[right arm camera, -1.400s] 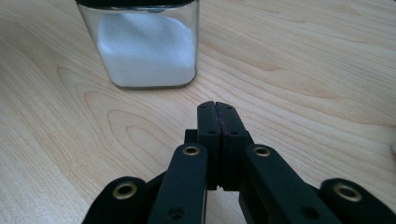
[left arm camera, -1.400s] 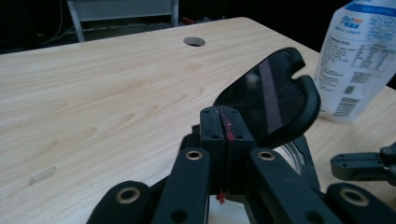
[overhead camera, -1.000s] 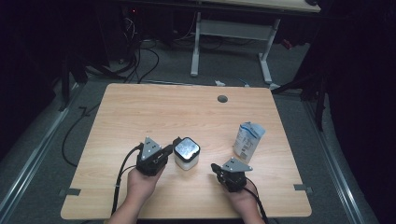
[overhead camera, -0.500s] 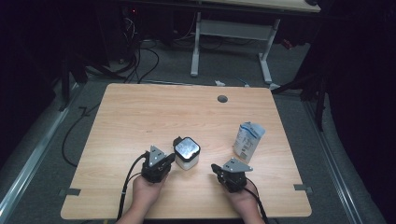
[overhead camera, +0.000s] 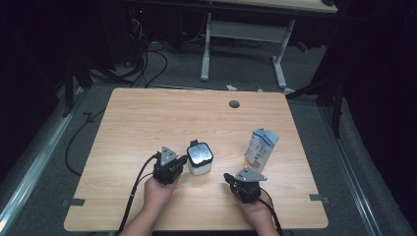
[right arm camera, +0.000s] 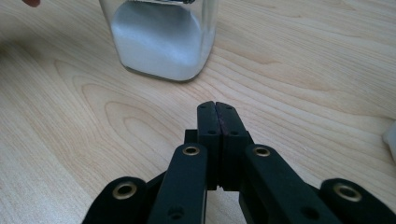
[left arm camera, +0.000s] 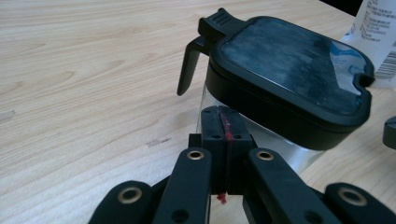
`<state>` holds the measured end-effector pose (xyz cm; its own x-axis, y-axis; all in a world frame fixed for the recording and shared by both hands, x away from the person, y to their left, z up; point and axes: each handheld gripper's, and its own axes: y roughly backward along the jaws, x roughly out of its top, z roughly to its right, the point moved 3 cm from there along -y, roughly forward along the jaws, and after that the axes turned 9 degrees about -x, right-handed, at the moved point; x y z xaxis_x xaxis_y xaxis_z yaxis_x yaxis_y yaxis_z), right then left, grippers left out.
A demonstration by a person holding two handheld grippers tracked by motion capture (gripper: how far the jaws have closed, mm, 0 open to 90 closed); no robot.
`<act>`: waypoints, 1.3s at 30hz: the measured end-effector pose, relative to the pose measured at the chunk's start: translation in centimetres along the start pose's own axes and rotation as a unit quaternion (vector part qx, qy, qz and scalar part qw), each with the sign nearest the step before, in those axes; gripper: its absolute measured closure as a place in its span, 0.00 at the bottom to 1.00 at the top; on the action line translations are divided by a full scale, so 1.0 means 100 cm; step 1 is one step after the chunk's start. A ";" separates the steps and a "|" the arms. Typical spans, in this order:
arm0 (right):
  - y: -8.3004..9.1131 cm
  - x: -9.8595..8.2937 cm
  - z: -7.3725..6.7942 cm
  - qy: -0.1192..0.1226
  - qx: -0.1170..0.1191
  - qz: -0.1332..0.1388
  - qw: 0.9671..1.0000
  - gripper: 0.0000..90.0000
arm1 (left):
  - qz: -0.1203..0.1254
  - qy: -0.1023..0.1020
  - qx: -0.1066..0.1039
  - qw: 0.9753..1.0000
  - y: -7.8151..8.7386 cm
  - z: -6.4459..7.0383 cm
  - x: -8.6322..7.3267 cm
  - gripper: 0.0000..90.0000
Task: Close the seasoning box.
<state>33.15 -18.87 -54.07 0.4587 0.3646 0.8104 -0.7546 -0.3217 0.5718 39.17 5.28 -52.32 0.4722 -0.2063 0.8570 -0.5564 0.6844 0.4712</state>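
**Both jaws clenched empty beside a lidded glass canister**

From the high view, a pale wood-grain bench (overhead camera: 147,123) with rounded corners carries a small square glass canister (overhead camera: 199,159) near its front middle. The canister has clear walls, a white fill in its lower part and a black-rimmed lid (overhead camera: 199,153) with a grey, reflective top. The left gripper (overhead camera: 183,161), held in the person's left hand (overhead camera: 158,193), sits just beside the canister's left wall. The right gripper (overhead camera: 228,177), in the right hand (overhead camera: 255,209), lies to the canister's right and nearer the front edge, clearly apart from it. A white and blue printed pouch (overhead camera: 260,147), creased and standing, is farther right.

In the left gripper view, the left gripper (left arm camera: 225,122) has its black matte jaws pressed together with a thin red smear along the seam, holding nothing. Their tips stand at the canister's (left arm camera: 261,140) glass wall, right under the lid (left arm camera: 289,65); whether they touch it is hard to tell. The lid is a rounded square with a smudged translucent panel and a black latch tab (left arm camera: 196,56) hanging down one corner.

In the right gripper view, the right gripper (right arm camera: 216,108) has its jaws likewise shut tight and empty, pointing at the canister (right arm camera: 161,39), which stands apart on the bench (right arm camera: 303,60). Its thick glass base is rounded, with fine white powder inside.
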 end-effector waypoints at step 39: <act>-0.044 0.039 -0.014 0.012 -0.021 0.007 1.000 1.00 | -0.001 -0.030 0.103 0.994 0.114 -0.067 -0.059 0.69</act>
<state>37.61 -14.85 -53.56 0.4368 0.3822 0.8143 -0.7796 -0.2907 0.5547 34.63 18.98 -53.43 0.4346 -0.2527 0.8644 -0.6874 0.5270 0.4997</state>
